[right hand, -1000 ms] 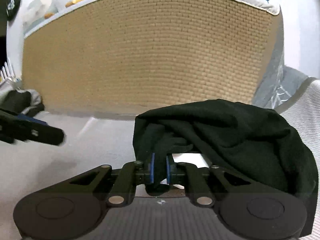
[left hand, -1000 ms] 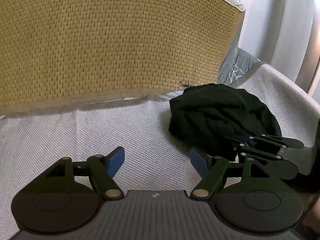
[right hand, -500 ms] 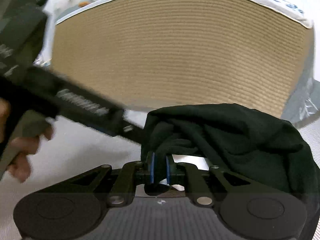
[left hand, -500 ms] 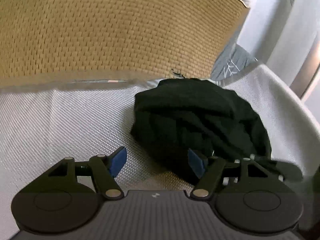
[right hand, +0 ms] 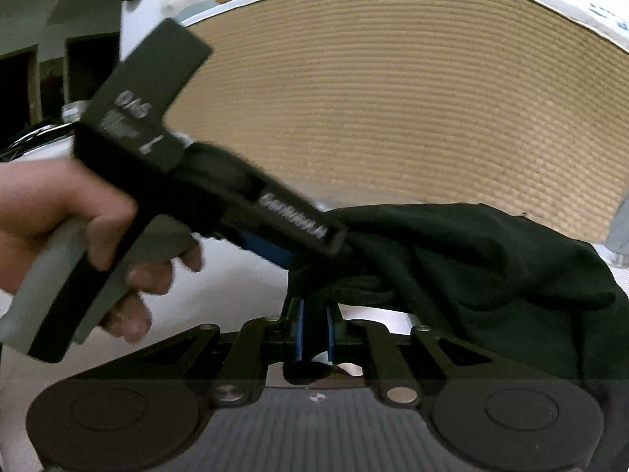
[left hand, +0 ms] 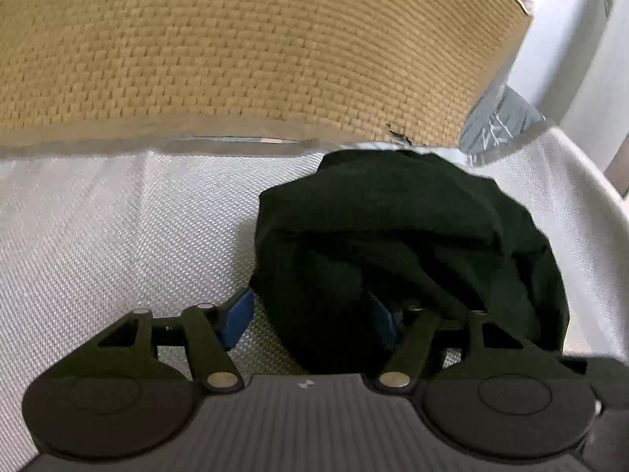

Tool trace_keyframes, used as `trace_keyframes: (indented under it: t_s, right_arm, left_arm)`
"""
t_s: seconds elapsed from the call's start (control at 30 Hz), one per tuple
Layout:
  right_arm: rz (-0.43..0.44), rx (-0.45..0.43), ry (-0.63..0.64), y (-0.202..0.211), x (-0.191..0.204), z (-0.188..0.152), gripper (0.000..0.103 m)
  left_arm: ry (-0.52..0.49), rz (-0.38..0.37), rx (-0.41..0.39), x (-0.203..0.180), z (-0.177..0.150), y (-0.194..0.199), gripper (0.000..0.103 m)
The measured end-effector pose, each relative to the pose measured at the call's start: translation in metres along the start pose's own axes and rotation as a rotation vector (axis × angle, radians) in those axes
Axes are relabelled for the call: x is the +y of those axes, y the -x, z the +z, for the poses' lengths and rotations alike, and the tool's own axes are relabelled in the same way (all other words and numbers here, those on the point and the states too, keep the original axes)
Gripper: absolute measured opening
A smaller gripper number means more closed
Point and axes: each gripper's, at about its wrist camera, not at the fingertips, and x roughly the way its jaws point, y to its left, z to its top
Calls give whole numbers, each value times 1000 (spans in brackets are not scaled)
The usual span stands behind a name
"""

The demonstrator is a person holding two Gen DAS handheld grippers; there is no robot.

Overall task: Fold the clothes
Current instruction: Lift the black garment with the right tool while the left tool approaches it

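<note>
So right now my right gripper (right hand: 314,330) is pinched tight on a fold of the crumpled black cotton garment (right hand: 471,275), blue pads nearly together with only that bit of dark cloth between them. The rest of the garment bunches up and to the right from there, slumping over the white woven mattress surface (left hand: 98,236) it sits on.

My left gripper (left hand: 310,314) is spread wide, and the near lump of the black garment (left hand: 393,244) sits right in the gap between the two blue pads. The left pad is just beside the cloth edge, the right pad is half buried under it. It's not clamping anything, just straddling the pile.

From the right wrist view you can see the left gripper (right hand: 298,247) coming in at an angle from the upper left, my left hand (right hand: 90,236) wrapped round its pale handle, its tip pushed into the left edge of the garment. It's blurry there, so I can't make out the pads properly from that side.

Behind everything is the tan woven straw mat panel (left hand: 236,59) standing upright, with a white piped edge along the top. The garment lies close to the bottom of it, toward its right end, on the white surface. There's a grey patterned fabric corner (left hand: 499,122) poking out just past the mat on the right.
</note>
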Motion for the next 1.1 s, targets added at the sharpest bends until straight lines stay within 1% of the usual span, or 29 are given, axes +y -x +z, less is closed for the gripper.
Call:
trace_keyframes:
  t_s: [0.03, 0.13, 0.17, 0.2, 0.23, 0.27, 0.3, 0.33, 0.4, 0.5, 0.53, 0.63, 0.67, 0.77, 0.8, 0.87, 0.9, 0.93, 1.0, 1.1]
  right_arm:
    - [14, 0, 5, 0, 3, 0, 12]
    - [45, 3, 25, 2, 8, -3, 12]
    - [56, 4, 31, 3, 10, -4, 12]
    - [66, 5, 38, 4, 11, -5, 12]
    - [76, 6, 45, 5, 13, -6, 12]
    - [87, 7, 51, 6, 15, -7, 12]
    - [97, 8, 58, 7, 17, -8, 13]
    - [106, 10, 64, 7, 18, -9, 13]
    - [110, 12, 58, 7, 17, -9, 13]
    - [108, 29, 83, 7, 19, -10, 15]
    - [110, 32, 89, 7, 19, -9, 15]
    - [124, 54, 97, 6, 17, -9, 17]
    - [130, 62, 98, 6, 16, -8, 18]
    - [135, 64, 100, 9, 13, -8, 18]
    - [140, 65, 96, 11, 11, -7, 18]
    - [162, 60, 86, 13, 5, -4, 18]
    - [167, 52, 75, 15, 1, -3, 21]
    - [171, 44, 64, 18, -2, -1, 26]
    - [148, 35, 36, 23, -8, -2, 27]
    - [80, 71, -57, 19, -29, -3, 27]
  left_arm:
    - [7, 6, 4, 2, 0, 1, 65]
    - [-21, 48, 29, 2, -2, 0, 65]
    - [-33, 51, 37, 2, -2, 0, 63]
    - [-41, 48, 44, 3, -1, 1, 58]
    - [-45, 44, 54, 4, -1, 2, 55]
    - [-45, 42, 70, 5, 0, 3, 54]
    - [-50, 43, 88, 6, 2, 4, 48]
    - [-58, 44, 102, 6, 2, 5, 47]
    - [-65, 43, 111, 8, 1, 6, 47]
    - [-72, 40, 116, 8, -3, 6, 47]
    - [-64, 42, 119, 8, -4, 5, 48]
    - [-71, 62, 139, 5, -6, 0, 48]
    - [-67, 68, 139, 5, -6, 0, 47]
    - [-41, 73, 142, 5, -2, 0, 42]
    - [-40, 74, 138, 5, -1, 1, 38]
    - [-42, 85, 124, 6, 1, 2, 33]
    - [-42, 88, 118, 6, 2, 3, 31]
    - [-38, 89, 113, 7, 3, 4, 28]
    - [-32, 93, 99, 8, 5, 7, 25]
    - [-26, 99, 63, 10, 7, 12, 19]
